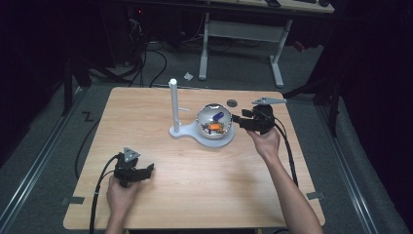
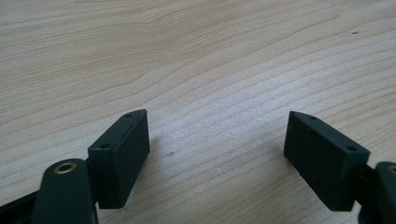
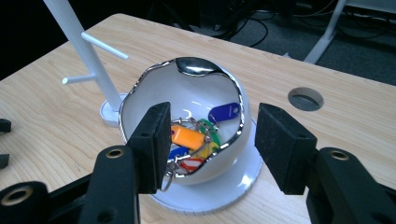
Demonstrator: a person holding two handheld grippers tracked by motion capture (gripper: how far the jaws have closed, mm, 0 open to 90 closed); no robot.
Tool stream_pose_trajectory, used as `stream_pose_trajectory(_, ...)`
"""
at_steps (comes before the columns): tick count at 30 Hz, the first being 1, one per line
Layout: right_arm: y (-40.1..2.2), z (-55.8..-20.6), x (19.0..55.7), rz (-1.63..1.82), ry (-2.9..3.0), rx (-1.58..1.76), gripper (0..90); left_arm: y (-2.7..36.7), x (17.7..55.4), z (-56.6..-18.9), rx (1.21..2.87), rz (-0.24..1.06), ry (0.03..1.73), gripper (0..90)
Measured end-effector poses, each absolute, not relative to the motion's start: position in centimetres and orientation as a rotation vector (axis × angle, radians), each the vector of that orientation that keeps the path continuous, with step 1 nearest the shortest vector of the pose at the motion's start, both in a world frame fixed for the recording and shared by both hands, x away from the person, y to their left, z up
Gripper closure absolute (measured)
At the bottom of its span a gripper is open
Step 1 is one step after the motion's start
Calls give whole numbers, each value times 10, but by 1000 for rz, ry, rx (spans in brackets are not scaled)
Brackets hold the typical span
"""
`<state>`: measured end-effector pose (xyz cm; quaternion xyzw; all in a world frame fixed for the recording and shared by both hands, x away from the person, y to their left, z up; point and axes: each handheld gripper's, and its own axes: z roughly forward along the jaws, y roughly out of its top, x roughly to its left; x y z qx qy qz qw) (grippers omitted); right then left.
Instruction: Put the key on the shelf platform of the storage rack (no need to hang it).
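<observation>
Here the bowl (image 3: pixel 140 105) holds coloured key tags (image 3: pixel 187 136); both grippers' fingers (image 3: pixel 152 140) stand apart.

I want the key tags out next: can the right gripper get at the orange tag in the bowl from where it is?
Probably yes. The right gripper is open just in front of the bowl, whose broken-out side faces it, and the orange tag lies on top.

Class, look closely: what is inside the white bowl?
The bowl holds key tags on metal rings: a blue one, an orange one, plus green, yellow and red-striped ones. The right gripper's left jaw and the bowl's front wall cover whatever lies lower down.
</observation>
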<state>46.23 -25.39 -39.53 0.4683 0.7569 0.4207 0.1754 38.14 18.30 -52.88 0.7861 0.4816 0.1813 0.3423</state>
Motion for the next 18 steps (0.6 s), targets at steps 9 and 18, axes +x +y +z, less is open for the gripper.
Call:
stream_pose_trajectory(9,-264,-390,449,1198,2130,1325,461,183,381,-529,2043,470,1253,228)
stream_pose_trajectory(18,-281,-382,431,1201,2108,1348,462,183,381,-529,2043,472,1253,229)
